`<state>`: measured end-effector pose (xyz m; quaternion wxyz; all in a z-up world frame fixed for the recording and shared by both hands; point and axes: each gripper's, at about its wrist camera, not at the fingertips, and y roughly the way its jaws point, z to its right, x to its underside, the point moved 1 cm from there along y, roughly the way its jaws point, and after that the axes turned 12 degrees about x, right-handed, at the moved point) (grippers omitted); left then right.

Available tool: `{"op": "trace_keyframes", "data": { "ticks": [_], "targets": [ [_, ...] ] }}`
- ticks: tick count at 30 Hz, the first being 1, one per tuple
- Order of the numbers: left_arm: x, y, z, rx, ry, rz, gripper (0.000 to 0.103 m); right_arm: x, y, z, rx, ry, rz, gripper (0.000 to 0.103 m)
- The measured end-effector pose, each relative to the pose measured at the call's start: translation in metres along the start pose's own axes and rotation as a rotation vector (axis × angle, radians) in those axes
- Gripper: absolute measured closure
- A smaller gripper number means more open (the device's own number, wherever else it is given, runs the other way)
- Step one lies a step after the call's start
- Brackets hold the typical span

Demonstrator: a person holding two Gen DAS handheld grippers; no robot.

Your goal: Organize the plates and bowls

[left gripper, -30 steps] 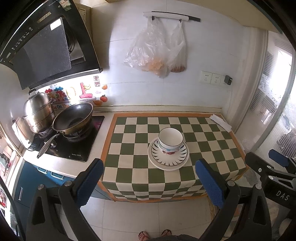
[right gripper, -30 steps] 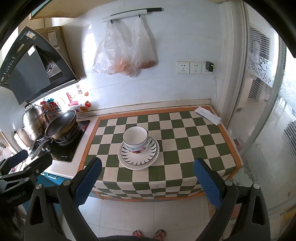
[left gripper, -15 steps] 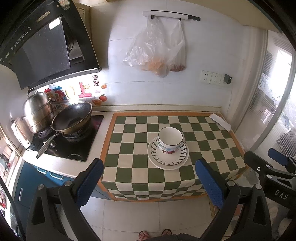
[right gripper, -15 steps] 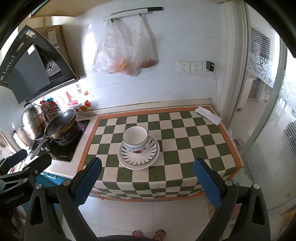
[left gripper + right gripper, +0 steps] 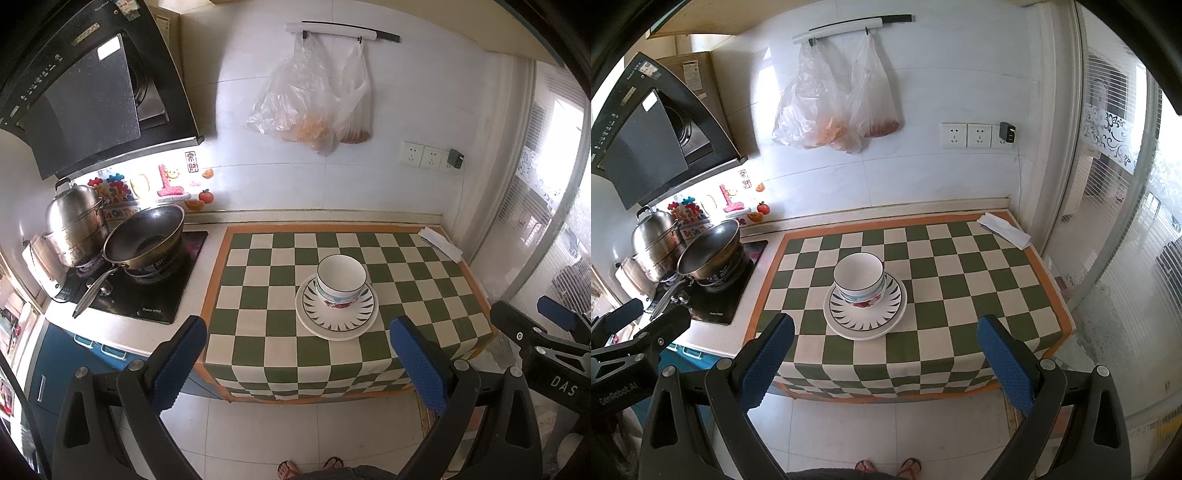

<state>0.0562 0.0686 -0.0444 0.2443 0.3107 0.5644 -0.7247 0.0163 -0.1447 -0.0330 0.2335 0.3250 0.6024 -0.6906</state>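
Bowls (image 5: 341,282) well beyond spread tools (image 5: 299,363)

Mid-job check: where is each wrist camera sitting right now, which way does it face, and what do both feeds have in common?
Left wrist: on the left gripper, held back from the counter, looking forward and down; its open blue fingers, the right gripper at right, and sandalled feet show.
Right wrist: on the right gripper, same stance; open fingers, the left gripper at left, feet show.
Shared: bowls stacked on plates, checkered cloth, wok, hanging bags.
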Motion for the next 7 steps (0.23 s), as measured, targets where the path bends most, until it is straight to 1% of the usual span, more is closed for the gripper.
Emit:
{"op": "trace_keyframes", "data": {
  "ticks": [7],
  "targets": [
    [-0.0028,0.0028,-0.0051,0.008,0.009,0.008,0.001,-0.0008,0.0002,0.0004,0.000,0.002,0.000,0.002]
  ]
}}
